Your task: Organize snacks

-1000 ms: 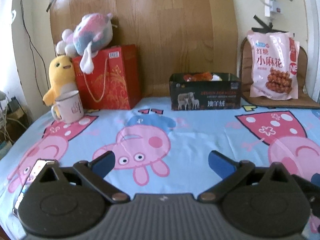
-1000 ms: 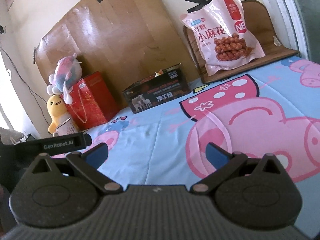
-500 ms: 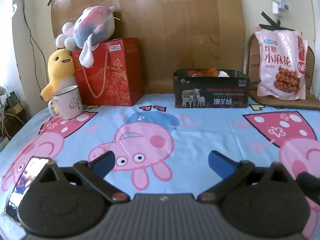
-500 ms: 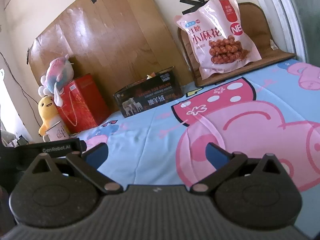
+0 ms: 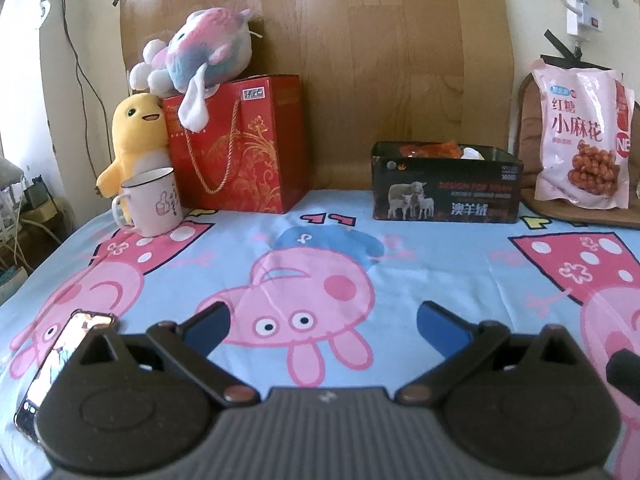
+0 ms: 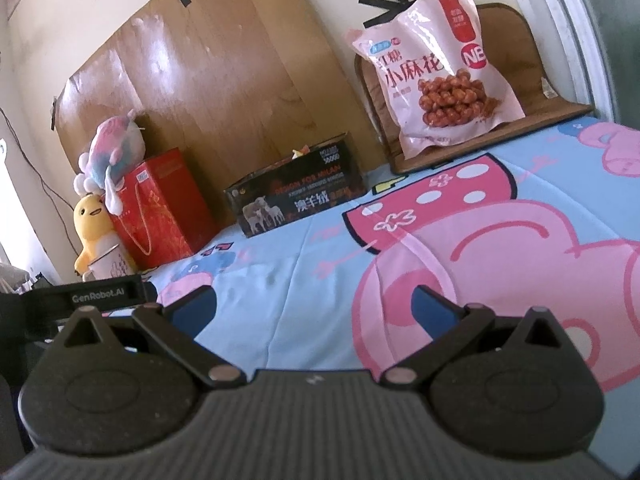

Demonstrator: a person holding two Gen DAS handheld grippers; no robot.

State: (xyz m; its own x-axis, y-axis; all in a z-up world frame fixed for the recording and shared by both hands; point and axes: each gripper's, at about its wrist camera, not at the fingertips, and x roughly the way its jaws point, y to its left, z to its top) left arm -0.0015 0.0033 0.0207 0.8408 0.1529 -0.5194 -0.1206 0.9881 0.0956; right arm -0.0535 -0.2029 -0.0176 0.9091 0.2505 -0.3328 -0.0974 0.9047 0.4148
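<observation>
Two grippers, left gripper [image 5: 322,326] and right gripper [image 6: 314,308], jaws apart, empty; snack bag [image 6: 434,70] and snack-filled box [image 5: 446,184] well ahead.

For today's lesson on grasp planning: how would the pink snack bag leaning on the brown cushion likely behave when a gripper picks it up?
The pink snack bag looks like glossy film, so it may be slippery. It seems puffy and soft, so it would probably crumple and sag rather than stay stiff. It only leans on the brown cushion, so a push could well topple it.

Left tool [image 5: 322,326] spread wide, right tool [image 6: 314,308] likewise, both unladen
</observation>
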